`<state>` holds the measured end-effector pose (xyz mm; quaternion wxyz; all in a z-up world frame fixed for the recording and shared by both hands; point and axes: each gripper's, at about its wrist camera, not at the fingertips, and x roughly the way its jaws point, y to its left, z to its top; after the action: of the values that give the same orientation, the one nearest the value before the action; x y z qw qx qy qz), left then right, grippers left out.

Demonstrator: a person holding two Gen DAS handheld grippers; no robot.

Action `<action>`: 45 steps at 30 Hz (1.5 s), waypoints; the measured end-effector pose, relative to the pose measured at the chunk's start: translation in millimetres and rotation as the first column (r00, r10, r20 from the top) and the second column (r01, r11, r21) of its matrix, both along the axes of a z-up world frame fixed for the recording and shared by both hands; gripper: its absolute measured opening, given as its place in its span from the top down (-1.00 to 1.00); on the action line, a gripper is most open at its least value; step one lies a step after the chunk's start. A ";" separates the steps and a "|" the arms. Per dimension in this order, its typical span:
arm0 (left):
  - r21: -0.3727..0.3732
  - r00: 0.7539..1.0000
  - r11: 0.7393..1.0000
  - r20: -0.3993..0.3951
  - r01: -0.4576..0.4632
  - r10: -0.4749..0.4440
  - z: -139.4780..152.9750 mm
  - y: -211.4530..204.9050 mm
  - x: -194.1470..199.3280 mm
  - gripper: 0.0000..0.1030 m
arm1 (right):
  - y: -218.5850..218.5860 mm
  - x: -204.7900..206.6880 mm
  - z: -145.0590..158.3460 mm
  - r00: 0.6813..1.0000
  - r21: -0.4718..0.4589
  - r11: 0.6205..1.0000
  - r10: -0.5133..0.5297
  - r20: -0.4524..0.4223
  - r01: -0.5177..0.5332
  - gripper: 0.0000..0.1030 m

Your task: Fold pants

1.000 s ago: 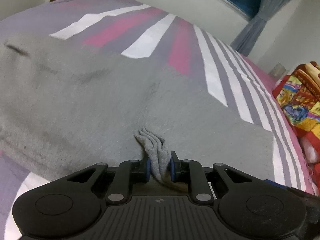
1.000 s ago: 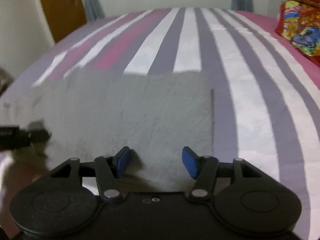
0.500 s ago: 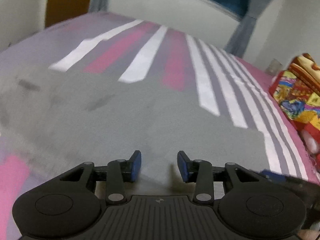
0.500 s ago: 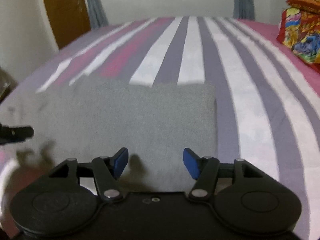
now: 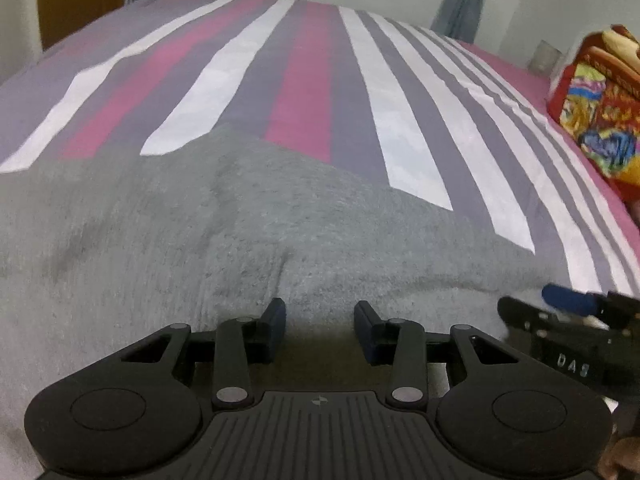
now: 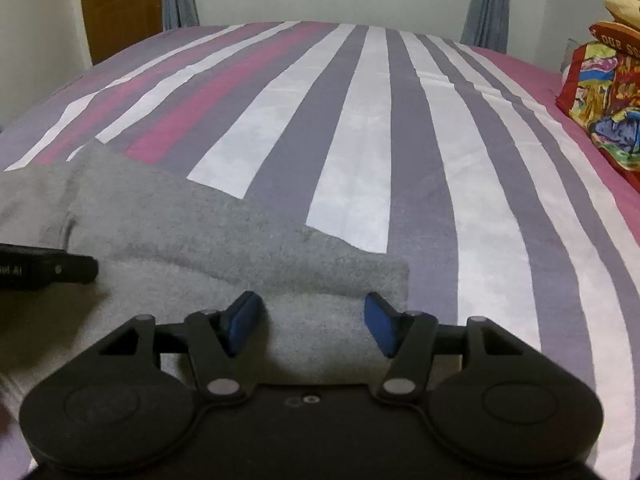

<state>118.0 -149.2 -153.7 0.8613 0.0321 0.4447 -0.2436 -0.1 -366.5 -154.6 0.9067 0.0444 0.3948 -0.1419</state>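
Striped bedding (image 6: 360, 152) is covering the bed, and the grey pants (image 5: 168, 248) are lying folded across its near end. Over them the left gripper (image 5: 320, 322) is hovering, fingers partly apart and gripping nothing, while the right gripper (image 6: 312, 322) is hanging wider open, also empty, at the pants' right edge.

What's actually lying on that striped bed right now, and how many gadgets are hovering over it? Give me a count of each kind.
Grey pants: 1
Colourful bundle at the bed's right edge: 1
Hand-held grippers, both open and holding nothing: 2, the left gripper and the right gripper
Total: 4
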 end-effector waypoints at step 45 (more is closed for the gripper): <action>0.014 0.982 0.988 0.111 -0.157 0.154 46.2 108.3 -88.5 -0.25 | 85.7 -61.7 31.2 0.996 0.156 0.987 0.023 0.089 -0.036 -0.42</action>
<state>29.6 -41.0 -107.5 0.9004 0.0203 0.4005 -0.1685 -61.8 -280.8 -123.4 0.9186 0.1162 0.3658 -0.0947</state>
